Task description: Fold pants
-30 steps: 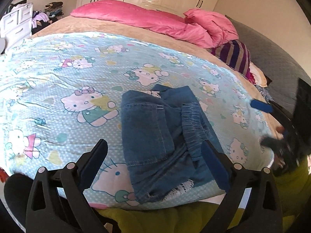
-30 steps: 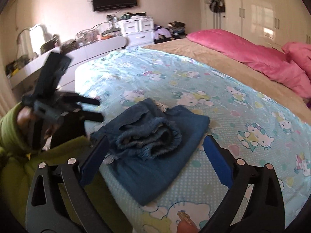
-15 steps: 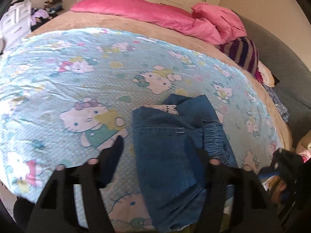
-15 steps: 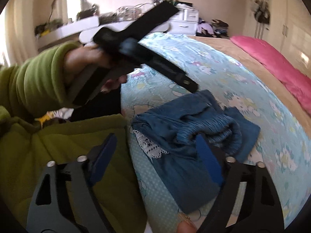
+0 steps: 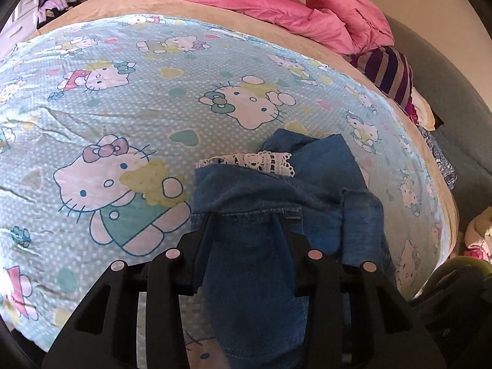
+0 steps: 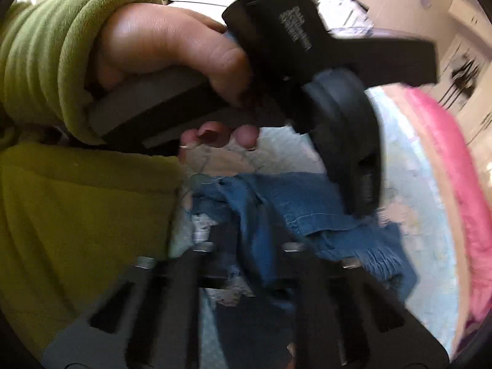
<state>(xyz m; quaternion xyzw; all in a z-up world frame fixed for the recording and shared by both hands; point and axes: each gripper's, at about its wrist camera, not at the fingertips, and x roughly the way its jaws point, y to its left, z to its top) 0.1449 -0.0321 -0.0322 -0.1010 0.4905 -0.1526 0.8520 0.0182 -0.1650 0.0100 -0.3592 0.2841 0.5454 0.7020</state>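
Observation:
The folded blue denim pants (image 5: pixel 276 203) with a white lace trim lie on the Hello Kitty bedsheet (image 5: pixel 129 98) near the bed's front edge. My left gripper (image 5: pixel 246 221) has its fingers narrowed around a fold of the denim and grips it. In the right wrist view the pants (image 6: pixel 295 203) are blurred. My right gripper (image 6: pixel 246 230) is also closed in on the denim, close beside the left gripper's body (image 6: pixel 323 61) and the hand holding it.
Pink bedding (image 5: pixel 264 3) lies at the far side of the bed. A striped cushion (image 5: pixel 387 73) sits at the right by a grey headboard (image 5: pixel 446 70). The person's green sleeve (image 6: pixel 55 61) fills the left of the right wrist view.
Both grippers moved down onto the pants and narrowed from wide open to closed on the denim. The two grippers came close together.

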